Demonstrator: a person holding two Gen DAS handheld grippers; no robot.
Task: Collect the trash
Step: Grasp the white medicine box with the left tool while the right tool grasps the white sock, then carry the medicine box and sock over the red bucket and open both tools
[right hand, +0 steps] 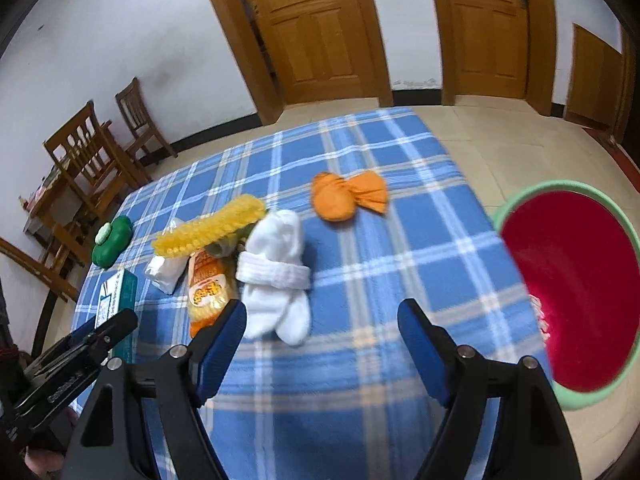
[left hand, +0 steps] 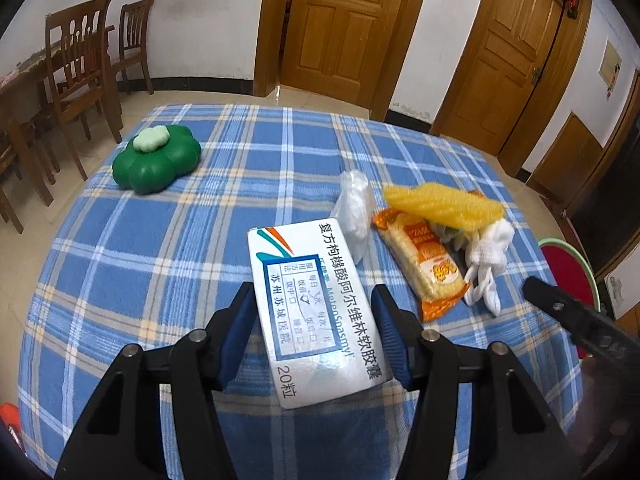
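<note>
A white medicine box with printed text lies lengthwise between the blue pads of my left gripper, which press on both its long sides. Beyond it on the checked cloth lie a clear plastic bag, an orange cracker packet, a yellow foam net and white socks. My right gripper hangs open over bare cloth, its left finger just in front of the socks and with nothing between its pads. A crumpled orange wrapper lies farther back.
A red bin with a green rim stands off the table's right edge. A green clover-shaped case sits at the far left of the table. Wooden chairs and doors are behind.
</note>
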